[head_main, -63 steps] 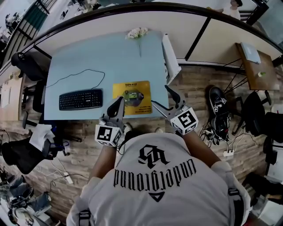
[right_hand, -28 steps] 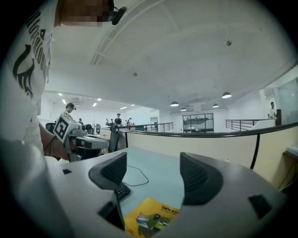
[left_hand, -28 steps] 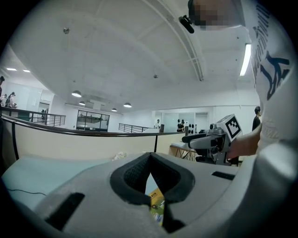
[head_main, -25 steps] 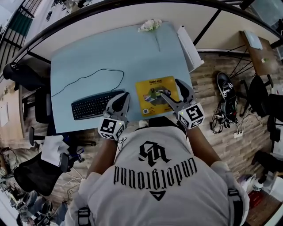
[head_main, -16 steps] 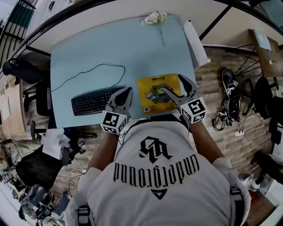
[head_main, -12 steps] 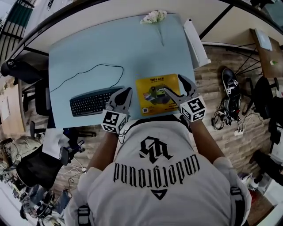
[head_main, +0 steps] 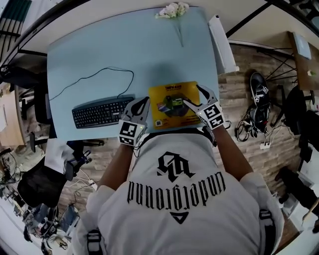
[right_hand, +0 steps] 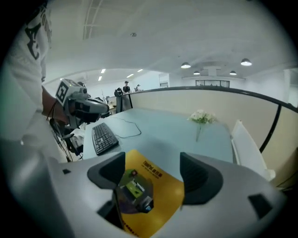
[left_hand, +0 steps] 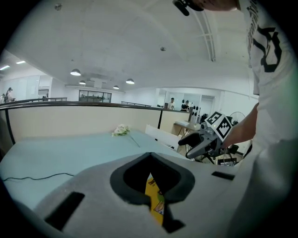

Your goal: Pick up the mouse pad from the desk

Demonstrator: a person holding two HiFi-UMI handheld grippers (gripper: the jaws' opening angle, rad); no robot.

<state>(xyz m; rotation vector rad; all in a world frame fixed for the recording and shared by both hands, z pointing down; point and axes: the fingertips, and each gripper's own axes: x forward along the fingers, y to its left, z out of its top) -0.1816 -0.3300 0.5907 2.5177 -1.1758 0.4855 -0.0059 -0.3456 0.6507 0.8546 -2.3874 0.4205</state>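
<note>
The yellow mouse pad (head_main: 172,105) with a printed picture lies flat near the front edge of the pale blue desk (head_main: 124,55). My right gripper (head_main: 192,94) hangs over the pad's right part, open; the right gripper view shows the pad (right_hand: 158,195) below and between the spread dark pads (right_hand: 109,173), not touched. Its jaws have just been opening a little. My left gripper (head_main: 143,101) sits just left of the pad, its fingers together; in the left gripper view only a sliver of pad (left_hand: 155,202) shows past the shut gripper (left_hand: 150,155).
A black keyboard (head_main: 97,110) with a thin cable (head_main: 84,79) lies left of the pad. White flowers (head_main: 172,10) rest at the desk's far edge. A white panel (head_main: 222,37) leans at the right edge. Chairs and shoes stand on the floor around.
Both grippers have come down and forward toward the desk. The right one now hangs over the pad's right part; the left one is lower beside its left edge.
</note>
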